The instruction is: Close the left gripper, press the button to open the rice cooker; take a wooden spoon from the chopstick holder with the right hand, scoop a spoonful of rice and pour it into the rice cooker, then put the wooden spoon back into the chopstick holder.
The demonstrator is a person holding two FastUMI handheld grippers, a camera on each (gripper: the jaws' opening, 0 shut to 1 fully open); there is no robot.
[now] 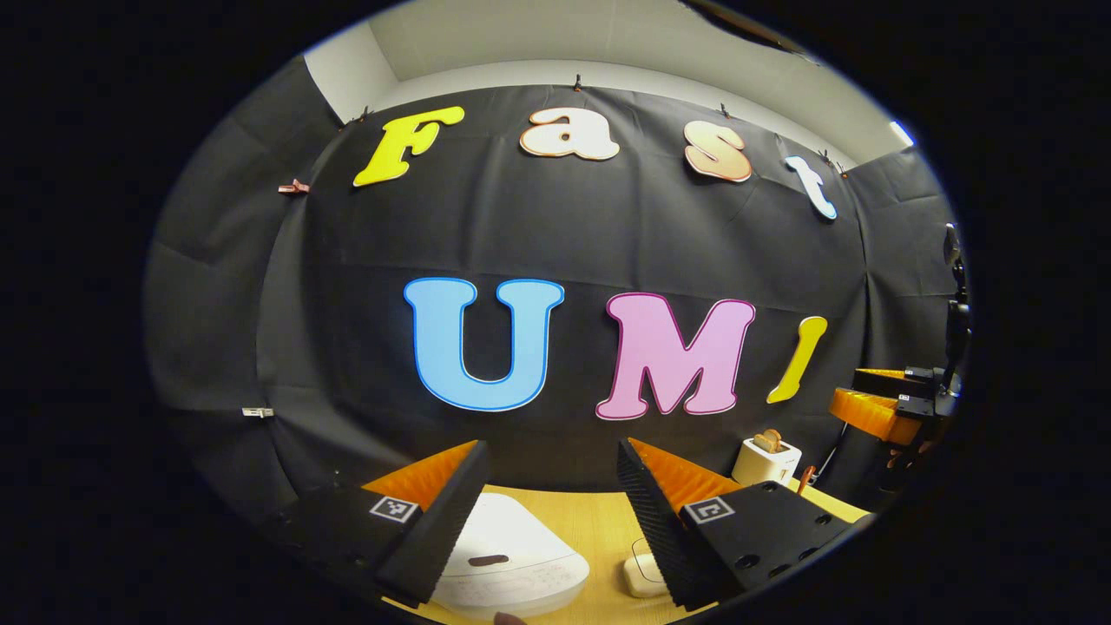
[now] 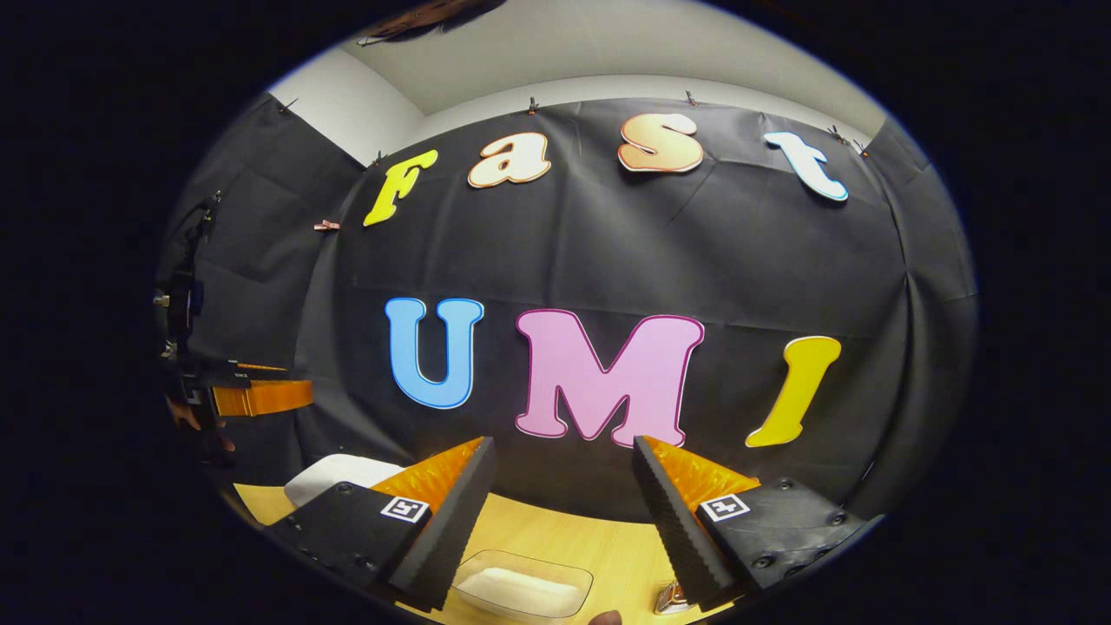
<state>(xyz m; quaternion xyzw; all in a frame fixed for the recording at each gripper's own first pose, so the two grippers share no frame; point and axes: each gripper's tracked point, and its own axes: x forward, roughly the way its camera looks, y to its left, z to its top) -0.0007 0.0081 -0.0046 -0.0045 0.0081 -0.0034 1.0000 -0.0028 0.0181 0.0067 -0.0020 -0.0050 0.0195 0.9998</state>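
Nothing started yet, by my reading. Left hand-held gripper [image 1: 553, 512] is held above the closed rice cooker [image 1: 512, 555] at the counter's [image 1: 599, 521] near-left edge, jaws apart. Next: close them, press the button [image 1: 489, 561]. Right hand-held gripper [image 2: 562, 512] is apart, empty, above the rice tray [image 2: 522, 590].

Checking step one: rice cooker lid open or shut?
Shut: the white rounded plastic rice cooker shows its lid flat on the body, below the open left gripper.

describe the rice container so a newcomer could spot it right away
Start at the wooden table below the black cloth wall. Between the right gripper's open fingers lies a clear shallow tray of white rice. The opaque white rice cooker sits farther left.
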